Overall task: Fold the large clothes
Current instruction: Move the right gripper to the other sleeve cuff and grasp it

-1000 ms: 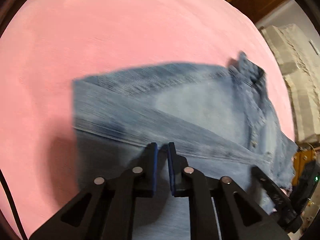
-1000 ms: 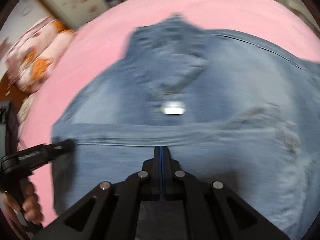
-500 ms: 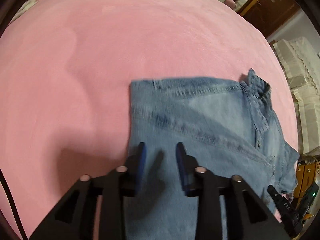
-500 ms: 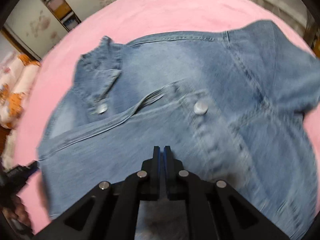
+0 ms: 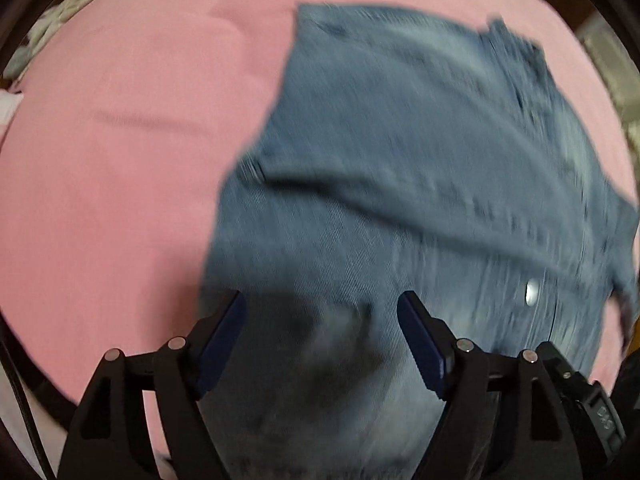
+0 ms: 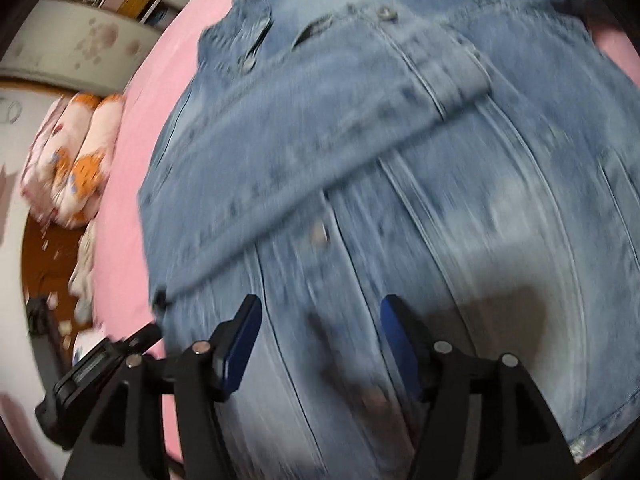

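A blue denim jacket [image 5: 420, 152] lies flat on the pink bed cover [image 5: 120, 140], with one sleeve folded across its front [image 6: 320, 128]. Its collar [image 6: 244, 28] is at the far end and metal buttons show. My left gripper [image 5: 320, 320] is open and empty just above the jacket's near part. My right gripper [image 6: 320, 328] is open and empty above the jacket's lower front. Both views are blurred by motion.
Rolled patterned bedding [image 6: 76, 160] lies on the floor left of the bed. A wardrobe [image 6: 80, 28] stands at the back. The left gripper's body [image 6: 100, 364] shows at the lower left of the right wrist view.
Both grippers have opened; the left one was nearly shut and the right one shut. Both views have shifted and the jacket fills more of them.
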